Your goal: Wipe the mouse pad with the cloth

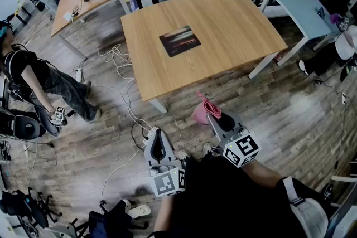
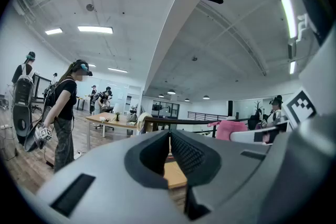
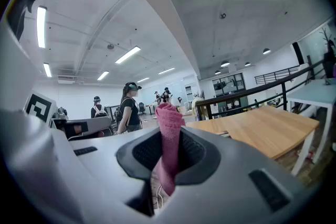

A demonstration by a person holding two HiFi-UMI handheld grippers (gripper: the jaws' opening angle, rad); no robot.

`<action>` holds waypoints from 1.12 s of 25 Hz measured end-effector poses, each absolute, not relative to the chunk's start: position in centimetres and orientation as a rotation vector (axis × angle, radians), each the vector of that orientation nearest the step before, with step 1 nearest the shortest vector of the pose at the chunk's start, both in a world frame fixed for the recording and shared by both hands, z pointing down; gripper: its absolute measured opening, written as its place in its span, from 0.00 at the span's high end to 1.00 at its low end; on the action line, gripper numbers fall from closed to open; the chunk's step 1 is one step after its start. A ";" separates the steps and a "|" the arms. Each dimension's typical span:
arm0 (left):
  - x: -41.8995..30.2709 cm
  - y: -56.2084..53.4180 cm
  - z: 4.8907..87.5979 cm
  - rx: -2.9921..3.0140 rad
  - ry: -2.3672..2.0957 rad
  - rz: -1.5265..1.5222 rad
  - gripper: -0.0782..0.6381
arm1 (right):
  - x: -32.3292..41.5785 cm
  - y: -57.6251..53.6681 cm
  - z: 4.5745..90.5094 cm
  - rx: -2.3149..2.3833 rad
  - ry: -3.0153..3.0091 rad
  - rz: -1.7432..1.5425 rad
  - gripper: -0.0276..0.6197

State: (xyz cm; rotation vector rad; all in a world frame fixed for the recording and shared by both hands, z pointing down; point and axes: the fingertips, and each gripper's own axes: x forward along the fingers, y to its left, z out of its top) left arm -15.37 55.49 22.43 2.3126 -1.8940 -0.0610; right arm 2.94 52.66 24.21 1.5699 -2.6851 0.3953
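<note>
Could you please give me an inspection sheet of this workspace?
Surface: light wooden table, bare around the pad.
Job's things: dark rectangular mouse pad flat mid-table; pink cloth held off the table.
Clutter: nothing seen on the table.
Tools: left tool jaws together, empty; right tool shut on the cloth.
Cables: white cables looped on the floor beside the table.
Surroundings: standing person at left; white table at right.
</note>
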 end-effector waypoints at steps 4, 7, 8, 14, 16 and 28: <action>-15.3 55.3 22.4 2.309 -1.888 -0.065 0.86 | 3.0 52.6 24.1 1.570 -2.685 0.393 0.86; -15.4 55.5 22.5 2.311 -1.878 -0.066 0.86 | 2.8 52.9 24.1 1.574 -2.680 0.391 0.86; -15.4 55.6 22.6 2.313 -1.875 -0.067 0.86 | 2.8 53.0 24.1 1.579 -2.680 0.395 0.86; -16.1 55.8 22.8 2.315 -1.857 -0.078 0.86 | 2.3 53.2 24.0 1.613 -2.682 0.432 0.86; -16.5 55.7 22.8 2.318 -1.849 -0.083 0.86 | 2.0 53.3 24.0 1.618 -2.674 0.431 0.86; -19.3 56.2 23.9 2.366 -1.761 -0.067 0.86 | -0.4 54.1 24.7 1.686 -2.625 0.406 0.86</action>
